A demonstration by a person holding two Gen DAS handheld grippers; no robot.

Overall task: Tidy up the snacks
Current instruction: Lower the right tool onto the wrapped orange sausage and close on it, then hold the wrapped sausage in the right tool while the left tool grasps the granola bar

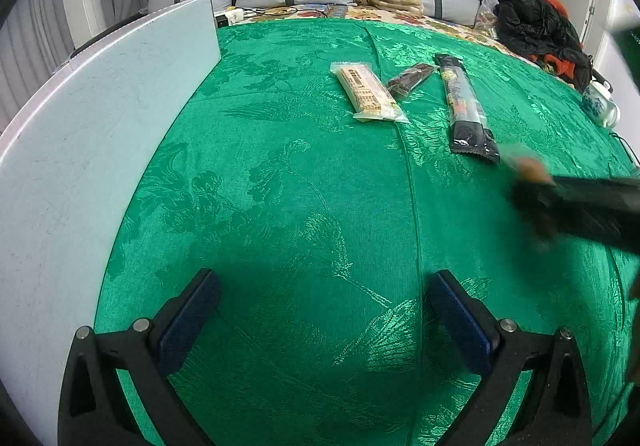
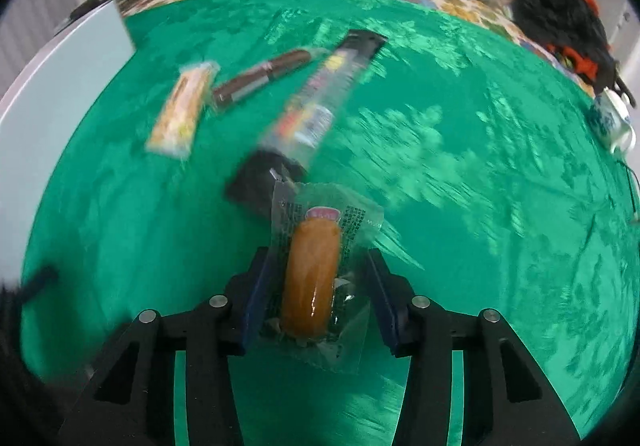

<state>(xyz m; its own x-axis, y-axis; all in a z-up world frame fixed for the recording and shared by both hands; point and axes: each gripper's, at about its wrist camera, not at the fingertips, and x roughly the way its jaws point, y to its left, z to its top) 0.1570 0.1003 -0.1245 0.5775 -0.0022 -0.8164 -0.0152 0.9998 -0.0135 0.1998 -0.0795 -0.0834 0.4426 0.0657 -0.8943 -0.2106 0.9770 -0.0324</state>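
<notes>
Your right claw [image 2: 316, 286] is holding a clear crinkly plastic packet with an orange oblong bun inside [image 2: 312, 278]. The jaws are sitting partly closed, blue pads against the wrapper on both sides. The bun looks smooth and glossy, rounded at both ends, and its long axis is running straight out along the fingers, pointing away toward the other snacks. The packet is hanging just above the shiny green brocade cloth [image 2: 460, 186] with the woven leafy pattern.

Ahead of it, three long packets are lying in a loose row on the cloth: a pale yellow flat wrapped bar [image 1: 370, 92] on the left, a slim dark brown wrapped stick [image 1: 410, 80] in the middle with its near end close to the yellow bar, and a long black-and-clear sachet [image 1: 466, 106] on the right. All three are pointing roughly away from you, fanning slightly.

Your left claw [image 1: 320, 330] is gaping wide with nothing between its jaws, hovering over bare cloth. A smooth pale blue-white board [image 1: 80, 150] is sitting along the left edge, and a blue-and-white patterned ceramic mug [image 1: 600, 104] is standing far right.
</notes>
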